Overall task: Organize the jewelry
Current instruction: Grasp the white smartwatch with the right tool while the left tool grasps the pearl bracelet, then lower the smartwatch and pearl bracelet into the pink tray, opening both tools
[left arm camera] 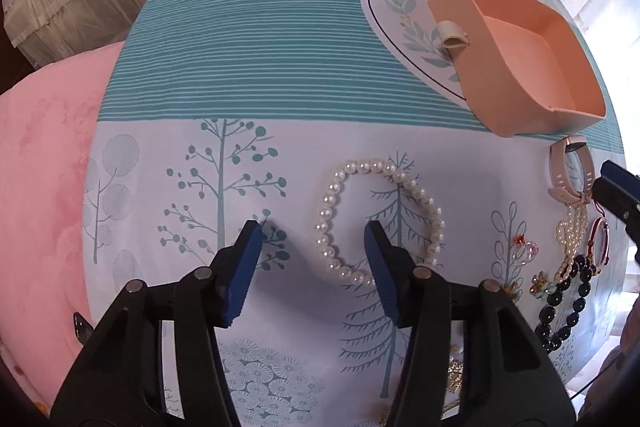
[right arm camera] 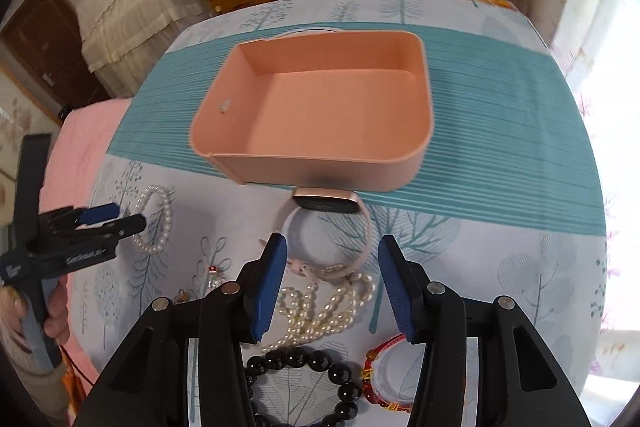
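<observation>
The left gripper hangs over the tablecloth with its jaws partly apart, one side of the pearl bracelet lying between them, untouched. The right gripper is likewise half-spread above the pink watch and a heap of pearl strands, gripping nothing. The pink tray sits at twelve o'clock from it.

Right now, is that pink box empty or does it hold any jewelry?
Empty. The pink box shows only bare floor inside; the pearl bracelet and watch lie outside it.
</observation>
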`<act>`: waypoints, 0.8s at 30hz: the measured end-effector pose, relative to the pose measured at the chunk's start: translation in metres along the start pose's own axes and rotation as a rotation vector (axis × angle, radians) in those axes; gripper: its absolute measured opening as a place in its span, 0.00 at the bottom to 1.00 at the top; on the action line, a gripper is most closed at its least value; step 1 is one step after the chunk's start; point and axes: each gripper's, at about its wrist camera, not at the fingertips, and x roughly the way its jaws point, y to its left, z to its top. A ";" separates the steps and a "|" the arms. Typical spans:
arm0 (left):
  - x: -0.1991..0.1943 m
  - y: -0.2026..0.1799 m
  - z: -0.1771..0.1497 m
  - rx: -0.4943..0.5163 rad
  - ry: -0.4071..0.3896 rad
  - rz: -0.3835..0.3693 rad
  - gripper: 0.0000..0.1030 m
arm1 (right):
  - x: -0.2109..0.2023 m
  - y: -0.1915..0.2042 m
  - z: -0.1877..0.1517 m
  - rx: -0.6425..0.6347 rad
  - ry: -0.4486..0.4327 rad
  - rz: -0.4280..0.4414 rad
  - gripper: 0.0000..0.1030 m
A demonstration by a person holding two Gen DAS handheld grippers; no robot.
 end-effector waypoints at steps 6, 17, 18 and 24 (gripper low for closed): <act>0.007 -0.005 0.009 0.008 0.031 -0.005 0.45 | 0.023 0.028 0.007 -0.156 0.050 0.026 0.48; 0.014 -0.016 0.022 0.008 0.077 -0.042 0.05 | 0.057 0.049 0.003 -0.251 0.124 0.049 0.16; 0.015 -0.017 0.022 0.002 0.076 -0.046 0.05 | 0.058 0.049 0.002 -0.245 0.120 0.052 0.14; -0.020 -0.014 0.006 0.001 0.023 -0.063 0.05 | 0.036 0.044 -0.001 -0.221 0.072 0.065 0.08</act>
